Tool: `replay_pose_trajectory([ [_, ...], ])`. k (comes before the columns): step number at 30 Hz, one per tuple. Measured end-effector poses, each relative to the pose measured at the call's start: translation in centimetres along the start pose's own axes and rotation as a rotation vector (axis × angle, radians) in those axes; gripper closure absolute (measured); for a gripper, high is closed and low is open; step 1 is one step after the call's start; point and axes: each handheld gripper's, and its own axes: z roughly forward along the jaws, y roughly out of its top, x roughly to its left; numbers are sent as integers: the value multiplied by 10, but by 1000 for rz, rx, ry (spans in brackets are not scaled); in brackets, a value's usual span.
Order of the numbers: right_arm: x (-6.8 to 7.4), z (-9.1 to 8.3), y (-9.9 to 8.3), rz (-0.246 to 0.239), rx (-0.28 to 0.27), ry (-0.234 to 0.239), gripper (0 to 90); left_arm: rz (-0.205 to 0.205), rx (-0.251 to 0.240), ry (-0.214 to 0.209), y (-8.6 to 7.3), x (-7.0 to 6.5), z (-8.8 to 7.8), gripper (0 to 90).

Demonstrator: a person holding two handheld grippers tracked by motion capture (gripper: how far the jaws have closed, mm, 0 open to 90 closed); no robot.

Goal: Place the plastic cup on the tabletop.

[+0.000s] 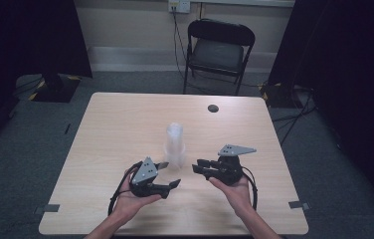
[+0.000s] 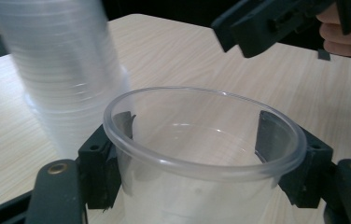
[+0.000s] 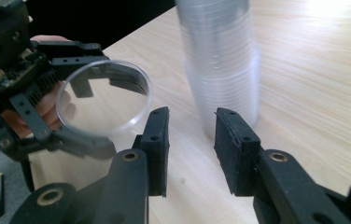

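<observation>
Beside the cup stack (image 1: 175,144), left gripper (image 1: 167,174) fingers pinching a clear cup (image 2: 201,154), right gripper (image 1: 200,167) fingers spread, empty.

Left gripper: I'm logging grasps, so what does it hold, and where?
The left gripper clamps one clear cup by opposite sides just under its rim; the right gripper is empty.

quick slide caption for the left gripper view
Left gripper holds a clear cup beside the cup stack.

A recording lab or studio is suggested. A bare table (image 1: 125,119) is set on grey carpet, flanked by black curtains (image 1: 354,74). A folding chair (image 1: 218,52) and cables (image 1: 177,45) are seen behind.
</observation>
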Motion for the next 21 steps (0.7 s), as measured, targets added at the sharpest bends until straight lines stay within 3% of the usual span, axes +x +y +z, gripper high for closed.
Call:
replay_pose_trajectory([
  [10, -7, -13, -1, -3, -15, -71, 573, -34, -23, 49, 2, 12, -9, 280],
  [17, -13, -20, -5, 8, -19, -117, 555, -95, -54, 97, 6, 27, -14, 281],
  [19, -14, -21, -7, 13, -13, -127, 546, -109, -35, 91, 10, 31, -15, 279],
  [21, -15, -24, -9, 11, -13, -138, 536, -102, -55, 111, 13, 34, -18, 279],
])
